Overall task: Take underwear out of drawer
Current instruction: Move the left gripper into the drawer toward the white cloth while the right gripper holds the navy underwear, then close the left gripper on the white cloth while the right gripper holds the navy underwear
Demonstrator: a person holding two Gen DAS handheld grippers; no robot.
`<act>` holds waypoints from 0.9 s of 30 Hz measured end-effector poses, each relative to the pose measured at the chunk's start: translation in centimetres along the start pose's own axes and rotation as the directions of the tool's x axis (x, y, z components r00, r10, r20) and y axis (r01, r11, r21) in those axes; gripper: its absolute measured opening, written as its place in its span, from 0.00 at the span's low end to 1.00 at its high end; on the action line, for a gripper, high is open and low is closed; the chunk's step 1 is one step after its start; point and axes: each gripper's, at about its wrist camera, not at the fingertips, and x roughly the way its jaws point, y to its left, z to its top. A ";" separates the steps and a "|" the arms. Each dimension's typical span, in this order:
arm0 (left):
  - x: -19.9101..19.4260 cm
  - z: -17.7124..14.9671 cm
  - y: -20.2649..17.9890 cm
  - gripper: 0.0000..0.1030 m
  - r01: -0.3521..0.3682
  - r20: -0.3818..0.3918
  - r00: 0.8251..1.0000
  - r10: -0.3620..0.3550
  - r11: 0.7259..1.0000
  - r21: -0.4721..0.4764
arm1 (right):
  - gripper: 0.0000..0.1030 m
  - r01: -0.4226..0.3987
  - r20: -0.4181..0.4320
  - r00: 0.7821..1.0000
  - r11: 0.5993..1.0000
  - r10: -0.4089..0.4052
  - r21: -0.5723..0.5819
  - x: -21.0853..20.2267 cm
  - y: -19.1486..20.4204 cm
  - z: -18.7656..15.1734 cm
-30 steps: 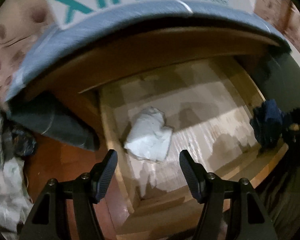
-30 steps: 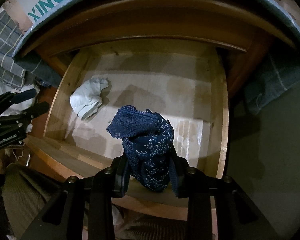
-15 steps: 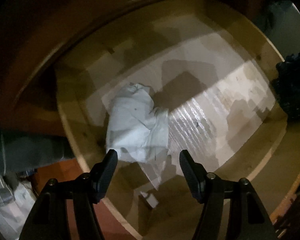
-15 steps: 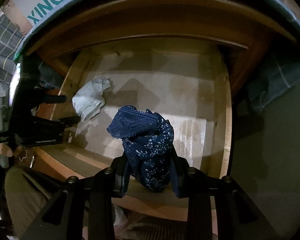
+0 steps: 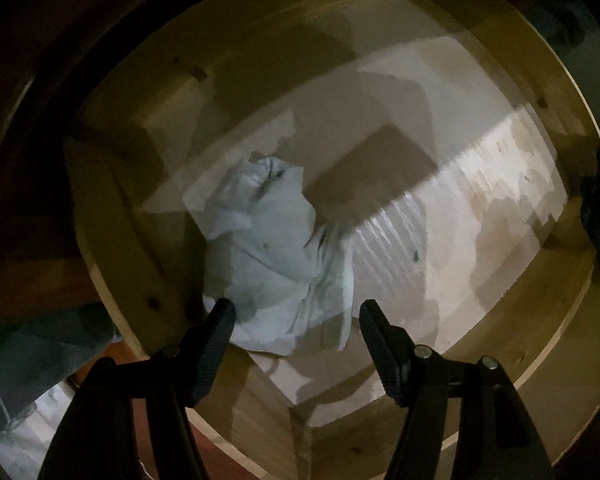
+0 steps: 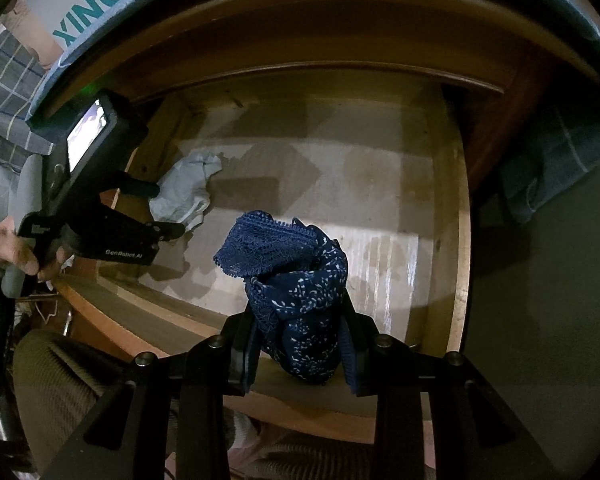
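Reaching down into the wooden drawer (image 5: 112,240), the left gripper (image 5: 296,312) stood released, its jaws having just been opening, with the crumpled pale underwear (image 5: 276,256) lying on the drawer floor between and just beyond the tips, against the side wall; no pad pressed it. Step judged: approach for the second garment. Next move called for lowering over the bundle and clamping.

Right-wrist view: right gripper (image 6: 300,344) clenched on the navy lace-trimmed underwear (image 6: 296,288), held above the drawer's front edge. Left gripper (image 6: 168,210) hung over the pale piece (image 6: 188,196) in the left corner.
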 end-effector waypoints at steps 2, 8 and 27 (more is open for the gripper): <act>0.2 0.3 0.2 0.71 0.013 -0.002 1.000 -0.014 1.000 -0.008 | 0.30 -0.001 0.001 1.000 1.000 0.001 0.003 0.0 0.0 0.0; 1.2 1.3 0.0 0.78 -0.038 0.001 0.999 0.038 0.999 0.003 | 0.30 -0.005 -0.006 1.000 1.000 0.005 0.001 0.0 0.3 0.0; 1.0 -0.2 -0.4 0.39 -0.171 -0.006 0.985 0.171 0.985 0.039 | 0.31 -0.008 -0.013 1.000 1.000 0.008 -0.001 0.5 0.4 -0.1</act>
